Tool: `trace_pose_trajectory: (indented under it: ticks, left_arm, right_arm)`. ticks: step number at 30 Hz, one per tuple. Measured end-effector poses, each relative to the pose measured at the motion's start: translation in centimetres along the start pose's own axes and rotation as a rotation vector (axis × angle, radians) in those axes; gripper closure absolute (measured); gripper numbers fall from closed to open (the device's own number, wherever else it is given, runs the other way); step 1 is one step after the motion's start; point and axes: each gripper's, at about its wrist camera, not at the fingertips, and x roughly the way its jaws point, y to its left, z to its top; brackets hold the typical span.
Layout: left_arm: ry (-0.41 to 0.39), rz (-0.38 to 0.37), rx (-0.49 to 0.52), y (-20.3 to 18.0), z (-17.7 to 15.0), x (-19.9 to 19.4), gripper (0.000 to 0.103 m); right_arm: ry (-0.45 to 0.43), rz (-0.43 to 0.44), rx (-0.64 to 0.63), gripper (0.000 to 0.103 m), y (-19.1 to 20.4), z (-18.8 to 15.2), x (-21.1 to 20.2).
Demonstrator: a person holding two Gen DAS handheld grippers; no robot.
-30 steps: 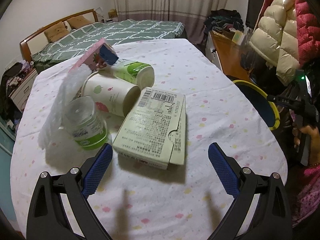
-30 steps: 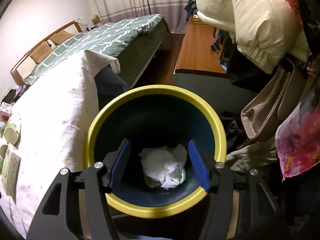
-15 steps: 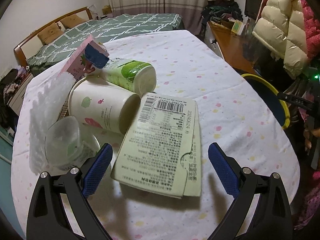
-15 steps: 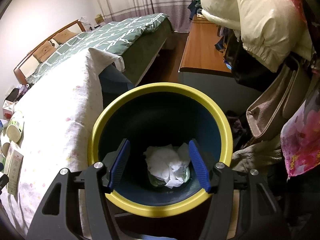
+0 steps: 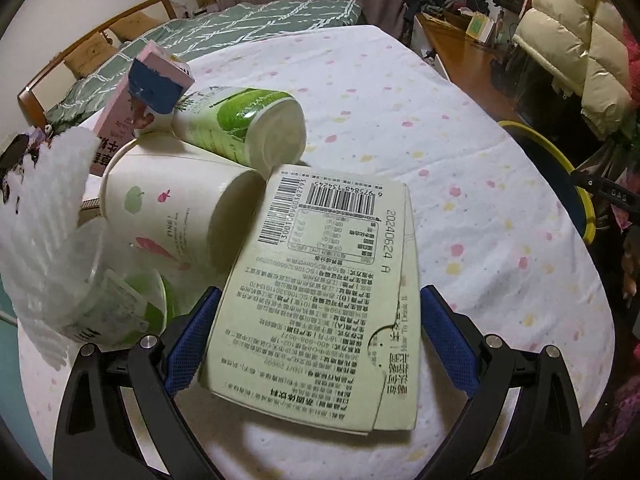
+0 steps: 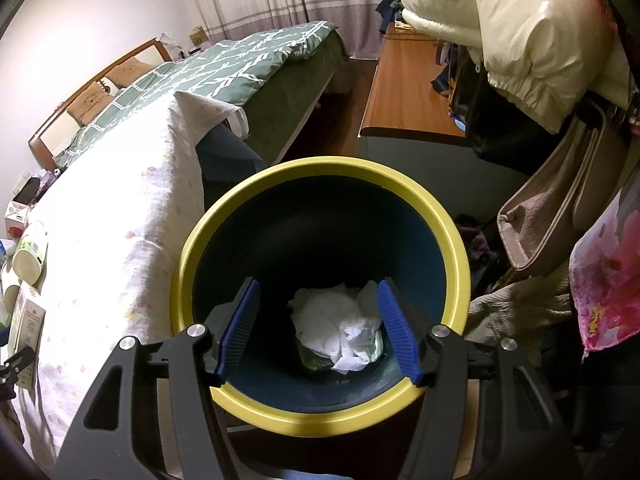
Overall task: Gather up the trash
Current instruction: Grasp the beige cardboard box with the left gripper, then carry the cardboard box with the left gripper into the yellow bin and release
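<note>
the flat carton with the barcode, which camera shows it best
The left wrist view. There the flat carton fills the centre, its barcode and printed panel readable, lying between the open fingers of the left gripper. The right wrist view catches only a narrow sliver of it at the far left edge, on the table.

Spotted-cloth counter bearing flat carton between the left claw's fingers, cups and bottles beyond-left.
</note>
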Motion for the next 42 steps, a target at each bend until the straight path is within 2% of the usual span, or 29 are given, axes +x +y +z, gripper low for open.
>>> trace_pose_trajectory:
  ticks: [3, 6, 13, 19, 29, 37, 42]
  left_arm:
    - [0.003, 0.003, -0.008, 0.0, 0.4, 0.4, 0.011]
    - [-0.004, 0.005, -0.012, 0.1, 0.5, 0.2, 0.022]
    - [-0.022, -0.06, -0.007, -0.7, -0.1, -0.9, 0.028]
    - [-0.061, -0.106, 0.026, -3.0, -0.2, -2.5, 0.029]
    - [-0.077, -0.166, 0.082, -7.1, 0.6, -2.5, 0.029]
    - [-0.116, -0.205, 0.163, -11.3, 2.8, -3.2, 0.029]
    - [-0.15, -0.236, 0.257, -15.7, 5.4, -3.2, 0.029]
  right_arm:
    - [0.0, 0.002, 0.0, 0.044, 0.0, 0.0, 0.0]
    - [0.002, 0.005, 0.0, 0.044, 0.0, -0.2, 0.1]
    - [-0.006, 0.017, 0.001, 0.044, 0.1, -0.5, -0.3]
    - [-0.03, 0.035, 0.0, 0.044, 0.1, -1.0, -2.1]
    - [-0.069, 0.049, 0.013, 0.044, -0.8, -2.1, -4.9]
    - [-0.113, 0.012, 0.045, 0.044, -3.0, -3.1, -7.3]
    - [-0.118, -0.009, 0.068, 0.044, -4.7, -4.3, -8.5]
